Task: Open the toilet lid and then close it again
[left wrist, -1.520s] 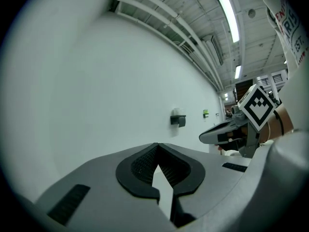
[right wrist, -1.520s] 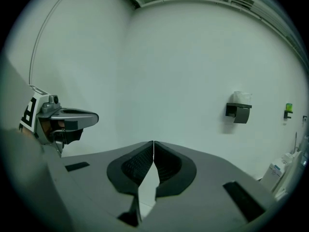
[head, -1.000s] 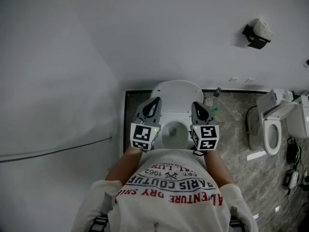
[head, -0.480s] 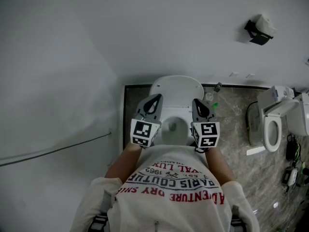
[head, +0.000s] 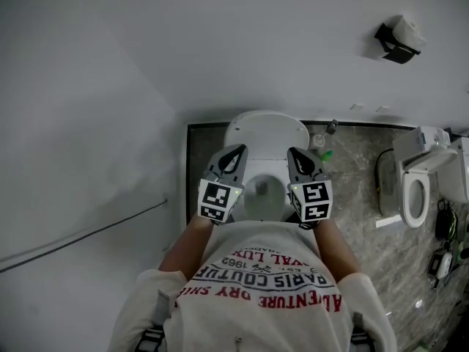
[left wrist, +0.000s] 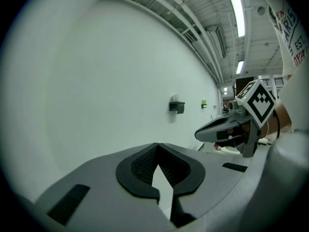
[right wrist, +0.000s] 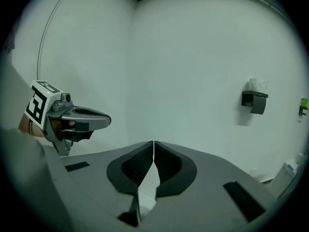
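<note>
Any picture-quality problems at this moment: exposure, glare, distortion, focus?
Head view: dim and greyish but sharp; the toilet, left gripper and right gripper read clearly. Left gripper view: strong fisheye, black corners, ceiling light strip blown out. Right gripper view: same fisheye and dark corners, evenly lit wall, no glare; its shut jaws look slightly soft up close.

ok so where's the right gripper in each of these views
Head view: right gripper, just right of centre, pointing up the picture.
Left gripper view: right of centre, pointing left, jaws together.
Right gripper view: its own shut jaws, bottom centre.
Shared landmark: the wall-mounted black paper holder, upper right in the head view, mid-picture in the left gripper view, right side in the right gripper view.
</note>
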`<state>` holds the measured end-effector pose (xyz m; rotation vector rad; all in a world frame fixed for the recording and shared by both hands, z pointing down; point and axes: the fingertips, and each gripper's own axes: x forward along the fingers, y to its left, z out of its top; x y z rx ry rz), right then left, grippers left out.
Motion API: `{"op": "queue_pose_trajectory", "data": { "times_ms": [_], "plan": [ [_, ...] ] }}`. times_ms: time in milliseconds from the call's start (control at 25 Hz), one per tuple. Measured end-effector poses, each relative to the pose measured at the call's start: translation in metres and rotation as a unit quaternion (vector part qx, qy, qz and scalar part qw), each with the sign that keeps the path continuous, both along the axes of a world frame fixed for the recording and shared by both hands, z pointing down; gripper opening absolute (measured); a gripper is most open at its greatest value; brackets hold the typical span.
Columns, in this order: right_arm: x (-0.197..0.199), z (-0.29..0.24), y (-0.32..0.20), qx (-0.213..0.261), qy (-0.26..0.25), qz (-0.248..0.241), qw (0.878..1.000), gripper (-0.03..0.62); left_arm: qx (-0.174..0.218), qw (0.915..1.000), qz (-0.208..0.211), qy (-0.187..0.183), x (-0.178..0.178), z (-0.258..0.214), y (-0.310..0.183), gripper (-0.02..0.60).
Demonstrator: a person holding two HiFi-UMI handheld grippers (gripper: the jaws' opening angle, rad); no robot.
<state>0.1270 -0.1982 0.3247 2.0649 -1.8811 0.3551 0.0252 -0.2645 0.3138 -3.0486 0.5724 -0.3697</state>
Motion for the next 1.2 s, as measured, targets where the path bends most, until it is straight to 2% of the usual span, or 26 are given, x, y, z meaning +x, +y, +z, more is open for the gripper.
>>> {"op": "queue_pose_trajectory", "data": {
  "times_ms": [400, 560, 680, 840, 1000, 1080, 1160, 1200],
  "plan": [
    [0.041, 0.039, -0.025, -0.044, -0.021, -0.031, 0.998, 0.017, -0.013, 0.9984, -0.022, -0.051, 0.036, 0.043, -0.027, 0.006],
    [0.063, 0.054, -0.043, -0.065, -0.024, -0.052, 0.996, 0.018, -0.019, 0.9951, -0.032, -0.091, 0.056, 0.065, -0.042, 0.006],
    [0.078, 0.067, -0.057, -0.091, -0.001, -0.076, 0.993, 0.018, -0.02, 0.9915, -0.029, -0.125, 0.071, 0.083, -0.053, 0.008],
    [0.089, 0.084, -0.074, -0.116, 0.03, -0.118, 0.986, 0.018, -0.009, 0.9877, -0.01, -0.156, 0.093, 0.104, -0.068, 0.009],
    [0.097, 0.102, -0.089, -0.15, 0.045, -0.161, 0.974, 0.02, 0.037, 0.9787, 0.026, -0.2, 0.117, 0.119, -0.082, 0.015],
    [0.102, 0.107, -0.096, -0.159, 0.056, -0.176, 0.97, 0.02, 0.055, 0.9716, 0.05, -0.225, 0.128, 0.127, -0.085, 0.056],
    [0.104, 0.111, -0.103, -0.166, 0.07, -0.189, 0.965, 0.02, 0.056, 0.9645, 0.074, -0.247, 0.136, 0.136, -0.088, 0.117],
    [0.104, 0.114, -0.106, -0.172, 0.079, -0.197, 0.962, 0.02, 0.053, 0.961, 0.083, -0.258, 0.139, 0.141, -0.09, 0.127]
  ]
}}
